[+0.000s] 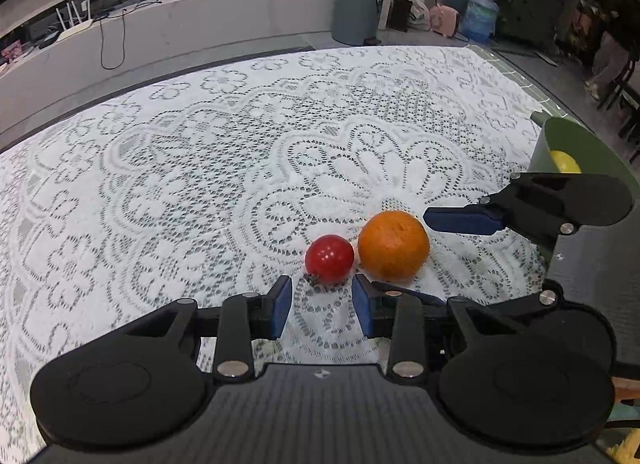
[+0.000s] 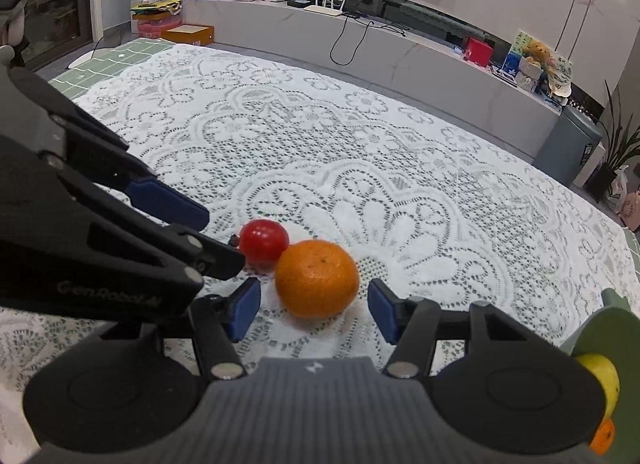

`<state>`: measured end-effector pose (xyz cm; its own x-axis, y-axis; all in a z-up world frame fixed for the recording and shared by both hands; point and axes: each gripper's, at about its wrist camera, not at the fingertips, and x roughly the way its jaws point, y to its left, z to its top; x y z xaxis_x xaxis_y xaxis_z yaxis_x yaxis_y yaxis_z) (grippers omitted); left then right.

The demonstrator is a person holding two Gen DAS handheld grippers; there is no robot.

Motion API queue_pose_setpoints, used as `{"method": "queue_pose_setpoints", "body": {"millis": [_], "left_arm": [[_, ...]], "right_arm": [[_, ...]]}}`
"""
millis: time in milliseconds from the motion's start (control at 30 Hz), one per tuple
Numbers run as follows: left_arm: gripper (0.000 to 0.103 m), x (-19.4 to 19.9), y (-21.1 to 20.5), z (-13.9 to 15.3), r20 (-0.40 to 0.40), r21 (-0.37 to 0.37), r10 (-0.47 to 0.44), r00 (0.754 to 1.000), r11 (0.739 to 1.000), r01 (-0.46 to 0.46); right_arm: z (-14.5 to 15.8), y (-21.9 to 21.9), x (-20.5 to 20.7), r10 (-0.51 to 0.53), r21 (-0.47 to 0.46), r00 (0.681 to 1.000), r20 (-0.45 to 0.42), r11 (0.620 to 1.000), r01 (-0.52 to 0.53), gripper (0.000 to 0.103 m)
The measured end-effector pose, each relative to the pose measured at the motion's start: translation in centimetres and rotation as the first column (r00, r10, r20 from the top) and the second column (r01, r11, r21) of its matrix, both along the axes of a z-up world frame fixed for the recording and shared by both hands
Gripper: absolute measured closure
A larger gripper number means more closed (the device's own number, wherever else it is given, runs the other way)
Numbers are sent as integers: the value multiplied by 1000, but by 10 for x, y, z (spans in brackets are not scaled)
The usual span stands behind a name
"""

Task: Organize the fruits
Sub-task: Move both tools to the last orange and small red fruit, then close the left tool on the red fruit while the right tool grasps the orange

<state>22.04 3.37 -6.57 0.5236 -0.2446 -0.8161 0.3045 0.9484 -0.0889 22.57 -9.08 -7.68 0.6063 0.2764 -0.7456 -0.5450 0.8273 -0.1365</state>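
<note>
Two fruits were shown lying on a white lace tablecloth (image 1: 180, 167), touching side by side: a small glossy red fruit (image 1: 329, 258), probably a tomato, and a larger orange (image 1: 393, 245) to its right in the left wrist view. A green bowl (image 1: 560, 139) was seen at the right edge of the cloth, with a yellow fruit (image 1: 564, 161) already inside it; a second small orange fruit (image 2: 603, 436) was partly visible beside it in the right wrist view.

The left gripper (image 1: 322, 306) was held just short of the red fruit, its blue pads (image 1: 281, 306) apart with nothing between them. The right gripper (image 2: 314, 310) was positioned with the orange just ahead of its spread jaws, the pads not yet pressing on the peel; no fruit was gripped by either tool.

The orange was judged firm, moderately heavy and dimpled enough to give grip, best taken across its widest middle. The red fruit was judged light, smooth, slippery and easily bruised, so a gentle closure across its equator was considered advisable. Because the two fruits were in contact, either could be rolled aside when its neighbour was lifted.
</note>
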Motion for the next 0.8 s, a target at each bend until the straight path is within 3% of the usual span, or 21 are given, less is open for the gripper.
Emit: {"method": "queue_pose_setpoints", "body": {"millis": [267,567,800], "left_arm": [[65,17,-3,-7,-21,-17,-32,999,999,32],[66,24,-5,-12,-41,-36,-26,999,999,24],[73,25,-11,-12,-52,-20,-12,999,1000,11]], "right_arm": [[-5,-1,8,2,22,1000,-23,1000,-2,57],[-7,-3,9,-14,28,1000,-25,999,15,58],[-8,-5,8,-17,34,1000,-23,999,18,59]]}}
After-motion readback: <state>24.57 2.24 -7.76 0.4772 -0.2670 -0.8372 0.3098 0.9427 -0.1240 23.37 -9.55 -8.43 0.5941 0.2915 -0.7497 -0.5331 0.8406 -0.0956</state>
